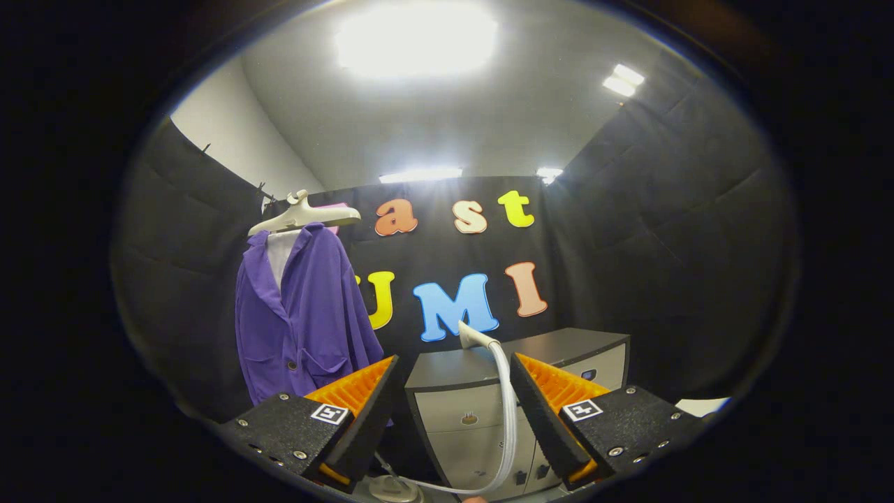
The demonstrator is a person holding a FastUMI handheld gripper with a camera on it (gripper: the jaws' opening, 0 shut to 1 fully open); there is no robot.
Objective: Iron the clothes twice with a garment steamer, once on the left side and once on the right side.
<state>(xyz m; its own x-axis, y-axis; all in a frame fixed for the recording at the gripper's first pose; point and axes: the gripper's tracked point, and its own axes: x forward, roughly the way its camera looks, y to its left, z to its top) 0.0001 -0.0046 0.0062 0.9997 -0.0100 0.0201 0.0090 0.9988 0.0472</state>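
A purple jacket (300, 314) hangs on a pale hanger (302, 215) against the booth's black wall, to the left of and beyond my fingers. The steamer's white head (472, 337) stands upright on top of a grey cabinet (482, 405), just beyond the gap between my fingers. Its white hose (508, 412) runs down the cabinet's front and curls back toward a round base (392, 487) low between the fingers. My gripper (454, 412) is open, with nothing held between its fingers.
The grey cabinet with drawers stands straight ahead against the back wall. Black cloth walls close the booth on the left, back and right. A pale patch (702, 405) shows low to the right of the cabinet.
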